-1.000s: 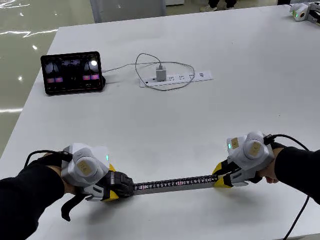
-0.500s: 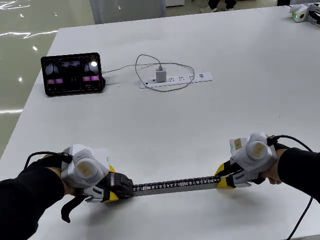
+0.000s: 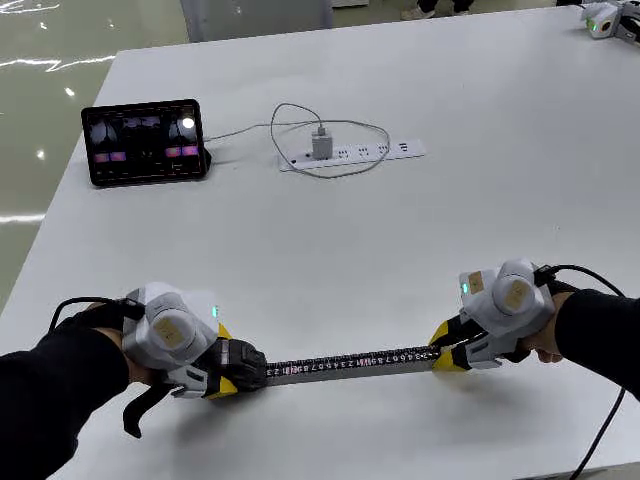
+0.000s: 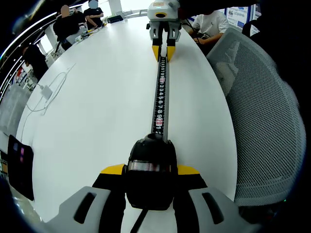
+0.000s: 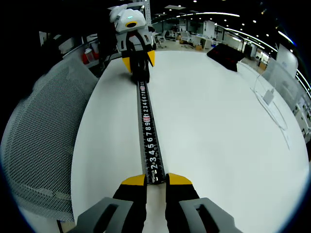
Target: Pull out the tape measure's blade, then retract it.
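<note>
One tape measure (image 4: pixel 151 165) lay along the near edge of the desk (image 3: pixel 430 230), its black case clamped in the left claw (image 3: pixel 234 368). Its one blade (image 3: pixel 350 364) stretched rightward to the right claw (image 3: pixel 446 354), which was pinched narrow on the tip. One tablet (image 3: pixel 145 143) and one power strip (image 3: pixel 370 155) sat far off, with bare desk between.

Black tape measure (image 3: pixel 240 367) near the white table (image 3: pixel 420 230) front edge, numbered blade (image 3: pixel 350 365) extended straight rightward
</note>
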Available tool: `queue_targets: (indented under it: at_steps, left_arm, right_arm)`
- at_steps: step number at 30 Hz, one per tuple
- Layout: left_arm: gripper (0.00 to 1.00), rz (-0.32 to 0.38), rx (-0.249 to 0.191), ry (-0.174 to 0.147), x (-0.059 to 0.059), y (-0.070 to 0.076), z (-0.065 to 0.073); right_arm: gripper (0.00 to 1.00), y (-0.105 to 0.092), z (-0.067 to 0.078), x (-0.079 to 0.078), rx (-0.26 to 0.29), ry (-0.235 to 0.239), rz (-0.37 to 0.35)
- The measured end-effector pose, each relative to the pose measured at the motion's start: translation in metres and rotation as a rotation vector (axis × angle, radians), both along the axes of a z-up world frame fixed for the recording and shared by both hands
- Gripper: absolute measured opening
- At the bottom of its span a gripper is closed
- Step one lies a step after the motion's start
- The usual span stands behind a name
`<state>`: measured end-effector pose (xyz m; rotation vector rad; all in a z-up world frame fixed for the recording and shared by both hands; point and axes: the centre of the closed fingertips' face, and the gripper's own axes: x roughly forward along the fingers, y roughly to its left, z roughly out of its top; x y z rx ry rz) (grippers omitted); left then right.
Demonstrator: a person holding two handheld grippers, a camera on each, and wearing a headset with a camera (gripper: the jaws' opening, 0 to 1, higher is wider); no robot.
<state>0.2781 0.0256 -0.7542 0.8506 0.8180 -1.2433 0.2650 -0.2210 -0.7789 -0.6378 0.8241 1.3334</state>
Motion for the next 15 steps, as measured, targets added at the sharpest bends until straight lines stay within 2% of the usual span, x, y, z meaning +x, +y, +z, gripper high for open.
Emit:
queue_targets:
  at_steps: [6, 11, 15]
  left_arm:
    - [0.32, -0.007, -0.002, 0.0, 0.0005, -0.0001, 0.0]
    - [0.32, -0.029, 0.01, -0.003, 0.0, -0.0008, 0.0]
    - [0.32, -0.028, 0.017, -0.003, 0.0003, -0.0013, 0.0001]
  right_arm:
    - [0.11, 0.0009, 0.0004, 0.0004, -0.004, 0.013, 0.002]
    - [0.12, 0.0017, -0.0003, -0.0007, -0.05, 0.001, 0.044]
    - [0.12, 0.0007, -0.0001, -0.0005, -0.053, 0.012, 0.033]
